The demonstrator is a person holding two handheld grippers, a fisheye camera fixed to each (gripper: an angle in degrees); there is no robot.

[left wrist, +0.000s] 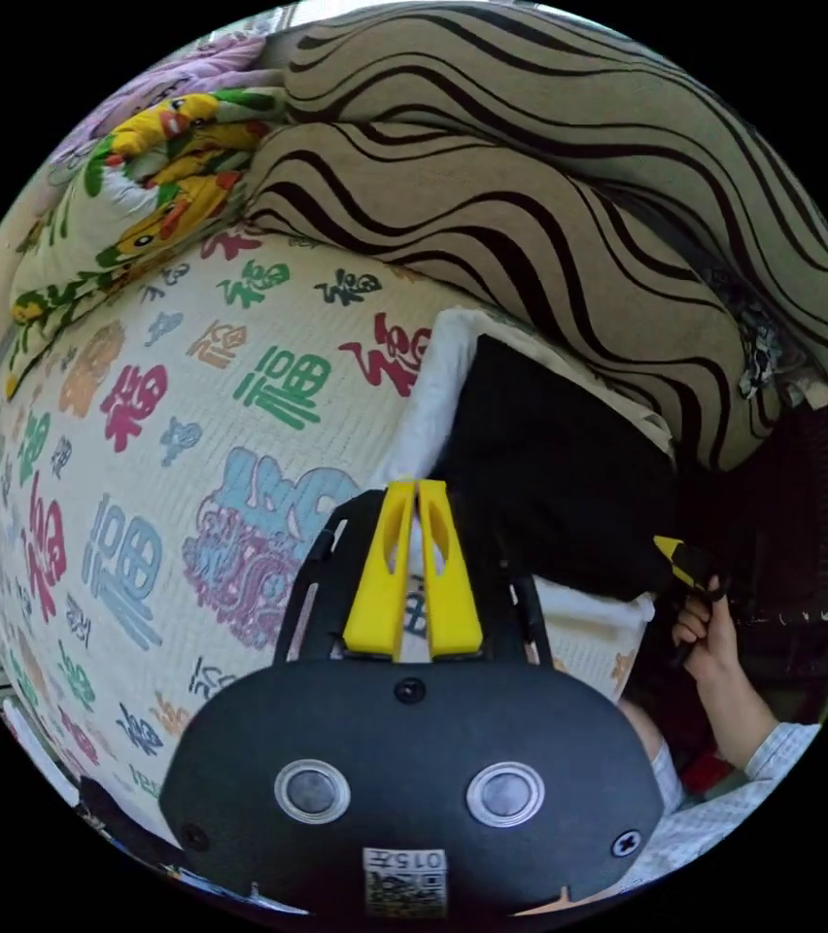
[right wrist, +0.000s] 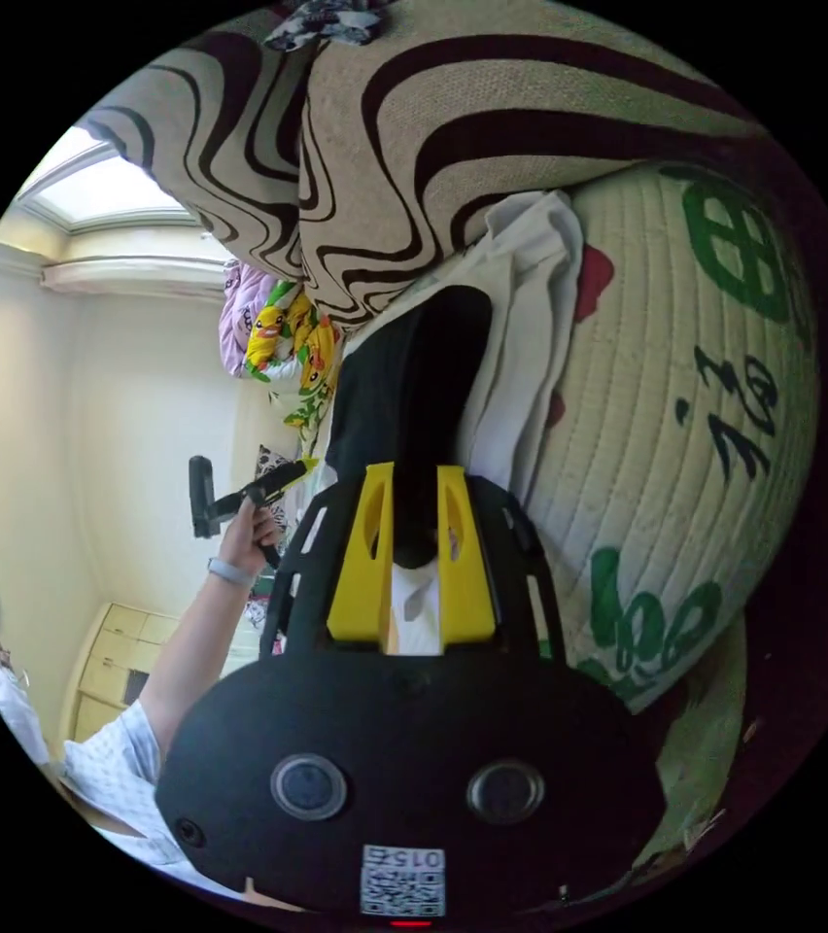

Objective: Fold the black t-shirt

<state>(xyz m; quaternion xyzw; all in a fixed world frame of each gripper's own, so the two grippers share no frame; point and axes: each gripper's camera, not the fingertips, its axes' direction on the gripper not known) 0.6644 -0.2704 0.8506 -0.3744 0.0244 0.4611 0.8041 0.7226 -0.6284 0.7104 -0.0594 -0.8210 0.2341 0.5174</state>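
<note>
The black t-shirt [left wrist: 550, 476] lies as a compact dark block on a white garment [left wrist: 433, 389], toward 2 o'clock from the left gripper [left wrist: 419, 491] in the left gripper view. Both rest on the quilted bedspread [left wrist: 190, 408] printed with coloured characters. Striped cushions [left wrist: 550, 194] press against the stack from 12 o'clock, and a cartoon-print pillow [left wrist: 142, 194] sits at 10 o'clock.

Your left gripper's yellow fingers [left wrist: 380, 573] are pressed together with nothing between them. In the right gripper view the same gripper [right wrist: 283, 476] is raised off the bed at 9 o'clock, held in your hand [right wrist: 249, 535].

Your right gripper [right wrist: 414, 486] has its fingers [right wrist: 361, 559] parted, with the black t-shirt [right wrist: 404, 408] running into the gap. Whether the fingers actually press the fabric is hard to judge from this angle; they appear to straddle the near edge loosely. The same gripper [left wrist: 681, 559] sits at the shirt's 4 o'clock corner in the left gripper view.

The shirt looks nearly or fully folded. To finish well:
- Take only the black layer, not the white garment [right wrist: 521, 321] beneath.
- Bring the left gripper down to the opposite edge before moving anything, so the fold stays square.
- Keep clear of the cushions; they crowd the far side.
</note>
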